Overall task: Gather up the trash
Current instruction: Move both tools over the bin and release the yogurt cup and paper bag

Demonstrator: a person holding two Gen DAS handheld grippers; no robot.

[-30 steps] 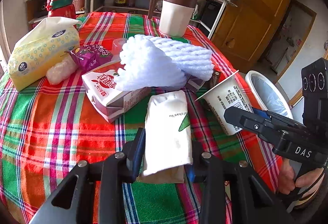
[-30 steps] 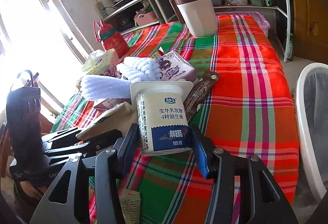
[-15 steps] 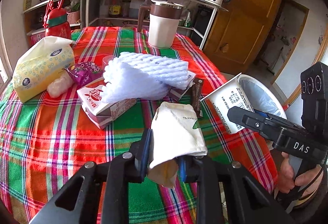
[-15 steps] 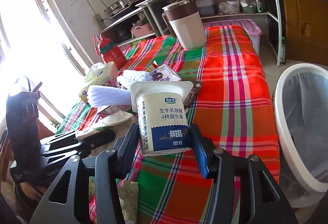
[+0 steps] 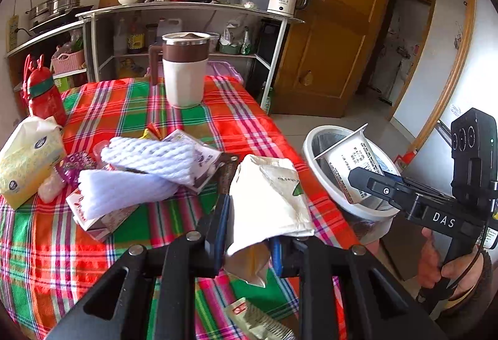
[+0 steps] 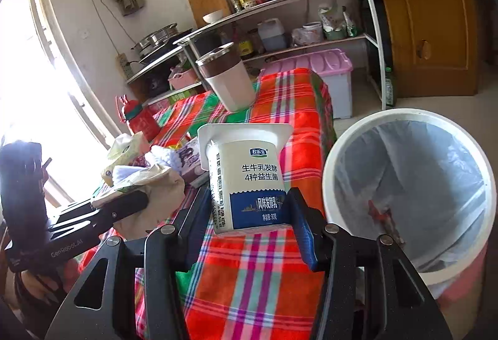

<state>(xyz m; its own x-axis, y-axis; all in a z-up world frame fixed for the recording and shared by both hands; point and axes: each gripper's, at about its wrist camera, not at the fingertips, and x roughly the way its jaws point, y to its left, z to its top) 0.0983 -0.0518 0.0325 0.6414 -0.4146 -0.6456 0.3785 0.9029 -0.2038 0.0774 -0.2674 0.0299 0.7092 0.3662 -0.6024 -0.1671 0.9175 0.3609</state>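
Progress: 2 items lifted, none dropped yet; foam nets, cartons and wrappers left mid-surface.
Left tool: clenched on white paper bag, held over the surface's right edge.
Right tool: clamped on yogurt cup, beside bin, nearly over it.

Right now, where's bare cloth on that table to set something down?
Free: the plaid stretch between the mug and the foam nets, and the near-left cloth in front of the red carton. Crowded: the middle pile from tissue pack to foam nets. A wrapper occupies the near edge.
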